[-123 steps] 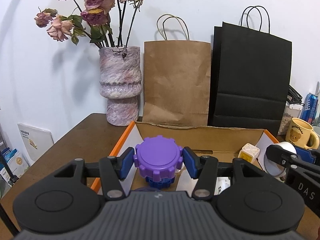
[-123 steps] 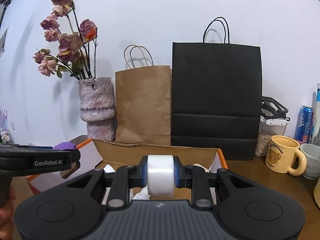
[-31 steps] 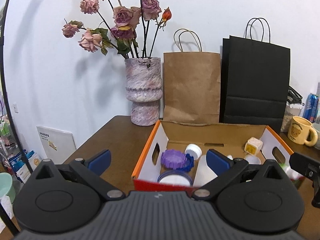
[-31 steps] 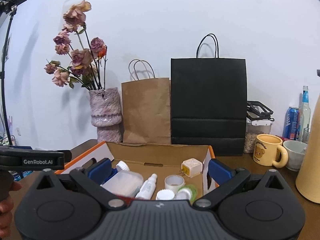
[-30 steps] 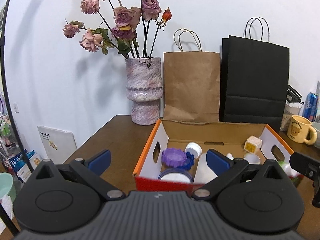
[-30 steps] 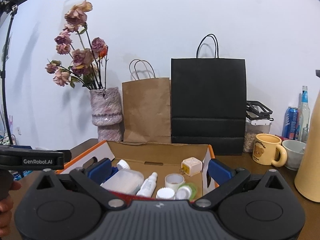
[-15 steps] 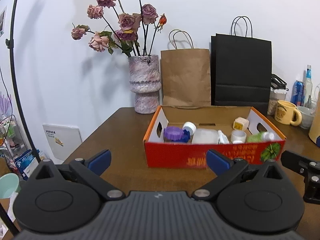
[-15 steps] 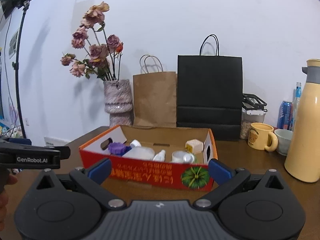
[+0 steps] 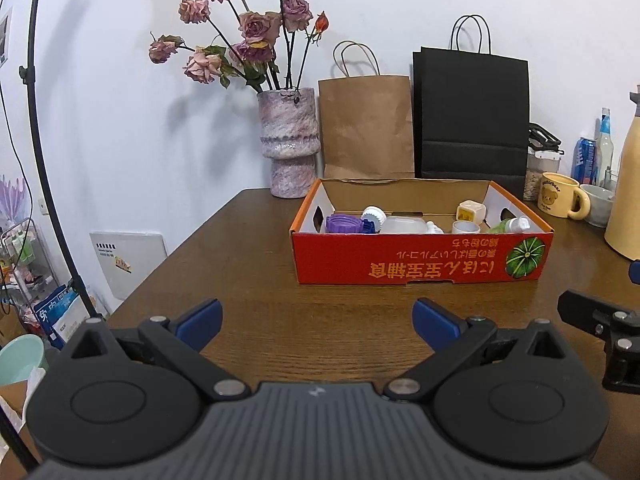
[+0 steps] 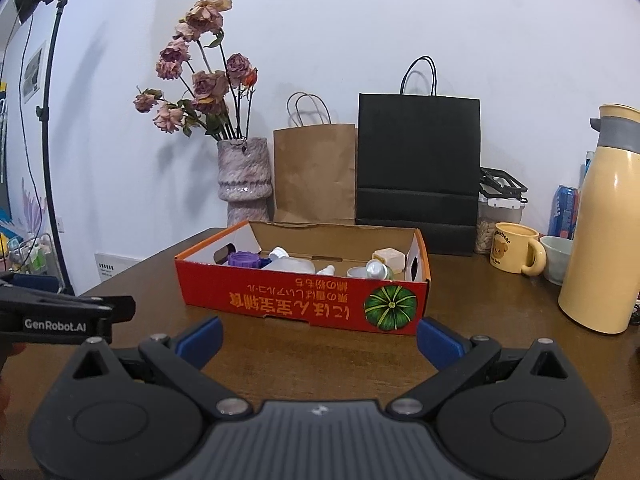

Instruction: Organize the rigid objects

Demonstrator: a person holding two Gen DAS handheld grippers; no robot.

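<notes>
Brown wooden table (image 9: 248,248), white wall behind. Your task things sit in the red box (image 9: 420,256) mid-table: purple lid (image 9: 342,224) at its left end, clear bottle (image 9: 402,225) in the middle, small cube (image 9: 471,212) and green bottle (image 9: 510,224) toward its right end. All lie loose below the rim, likely dropped in rather than arranged, so the sorting looks done or nearly so.

Your left gripper (image 9: 316,322) and right gripper (image 10: 318,334) both hang in front of the box, well apart from it, jaws spread wide, nothing between them. That reads as a pulled-back, resting pose.

Behind the box: vase (image 9: 289,148), brown bag (image 9: 367,124), black bag (image 9: 472,116). Right of the box: yellow mug (image 10: 516,248).

Only the right wrist view shows the tall flask (image 10: 604,240) whole; the left view alone shows the white panel (image 9: 128,256) on the floor left of the box.
</notes>
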